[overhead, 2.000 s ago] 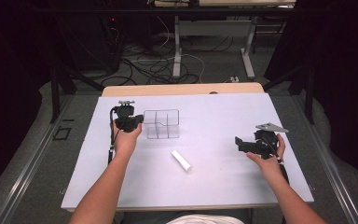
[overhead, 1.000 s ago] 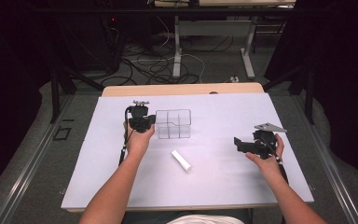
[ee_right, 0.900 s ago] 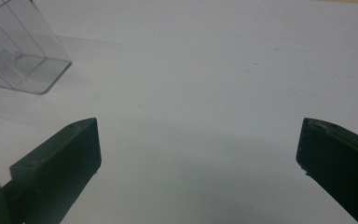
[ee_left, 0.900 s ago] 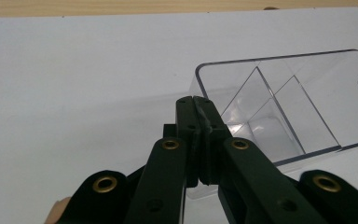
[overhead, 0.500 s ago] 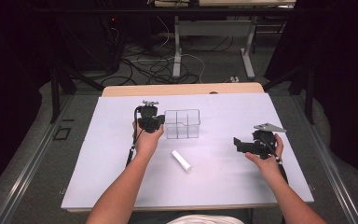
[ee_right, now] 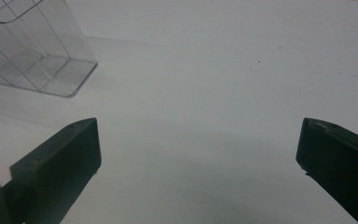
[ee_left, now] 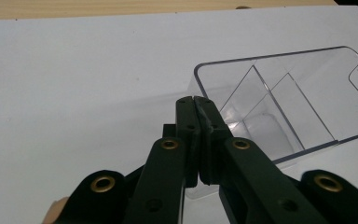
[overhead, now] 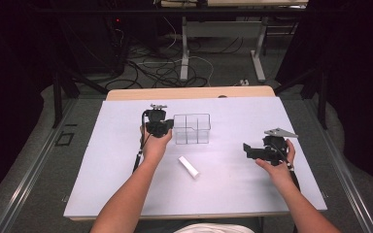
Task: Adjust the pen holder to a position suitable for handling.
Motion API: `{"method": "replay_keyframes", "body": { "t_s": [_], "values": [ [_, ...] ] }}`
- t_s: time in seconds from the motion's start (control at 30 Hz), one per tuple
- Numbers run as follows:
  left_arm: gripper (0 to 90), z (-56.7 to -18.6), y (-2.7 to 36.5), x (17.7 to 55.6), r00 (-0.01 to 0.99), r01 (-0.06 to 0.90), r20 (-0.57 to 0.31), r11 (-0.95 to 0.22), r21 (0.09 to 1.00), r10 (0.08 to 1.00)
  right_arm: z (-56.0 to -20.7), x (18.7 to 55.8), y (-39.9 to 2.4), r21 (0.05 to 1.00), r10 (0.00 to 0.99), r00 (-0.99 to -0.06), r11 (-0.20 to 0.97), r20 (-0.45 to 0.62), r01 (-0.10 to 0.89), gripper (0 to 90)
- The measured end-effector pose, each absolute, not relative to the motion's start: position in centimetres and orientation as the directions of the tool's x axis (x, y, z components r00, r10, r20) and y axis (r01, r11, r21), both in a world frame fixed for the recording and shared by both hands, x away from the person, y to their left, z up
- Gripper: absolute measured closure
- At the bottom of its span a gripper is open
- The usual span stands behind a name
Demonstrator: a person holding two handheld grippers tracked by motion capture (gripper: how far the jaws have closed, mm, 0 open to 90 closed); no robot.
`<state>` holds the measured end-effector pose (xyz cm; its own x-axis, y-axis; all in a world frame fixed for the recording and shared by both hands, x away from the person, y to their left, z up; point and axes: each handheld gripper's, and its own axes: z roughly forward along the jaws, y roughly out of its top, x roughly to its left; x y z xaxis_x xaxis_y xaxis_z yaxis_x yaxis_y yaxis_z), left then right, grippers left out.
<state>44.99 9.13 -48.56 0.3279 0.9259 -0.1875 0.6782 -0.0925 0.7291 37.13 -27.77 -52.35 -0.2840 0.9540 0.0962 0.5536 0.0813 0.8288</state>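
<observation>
A clear plastic box with dividers [overhead: 192,129] stands on the white table [overhead: 107,165] near the back middle. My left gripper [overhead: 171,127] is at the box's left side, shut on its near wall. In the left gripper view the jaws [ee_left: 196,100] pinch the rim of the clear box [ee_left: 284,102]. My right gripper [overhead: 247,151] hovers low at the right of the table and points left. Its jaws [ee_right: 198,140] stand wide open with nothing between them. The clear box [ee_right: 32,51] sits farther off at the top left of the right gripper view.
A small white cylinder [overhead: 188,166] lies on the table in front of the box, between my hands. A wooden strip [overhead: 189,92] runs along the table's far edge. Cables and table legs are on the floor beyond.
My left gripper has slid to the right across the table, taking the clear box with it. The right gripper and the white cylinder have stayed put.
</observation>
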Motion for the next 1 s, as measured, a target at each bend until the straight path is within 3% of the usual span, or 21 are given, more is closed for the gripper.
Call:
{"method": "replay_keyframes", "body": {
  "t_s": [0.43, 1.0],
  "values": [
    [80.1, -48.0, 10.6, 44.0, 0.34, 0.673, -0.223, -0.071, 0.736, 0.914, -52.1, 36.9, -27.6, 0.832, 0.945, -0.311, 0.087, 0.105, 0.547, 0.0],
    [56.5, -47.3, 13.0, 42.1, 0.401, 0.672, -0.308, -0.049, 0.739, 0.863, -51.7, 36.5, -26.3, 0.829, 0.918, -0.385, 0.138, 0.098, 0.542, 14.4]
  ]
}}
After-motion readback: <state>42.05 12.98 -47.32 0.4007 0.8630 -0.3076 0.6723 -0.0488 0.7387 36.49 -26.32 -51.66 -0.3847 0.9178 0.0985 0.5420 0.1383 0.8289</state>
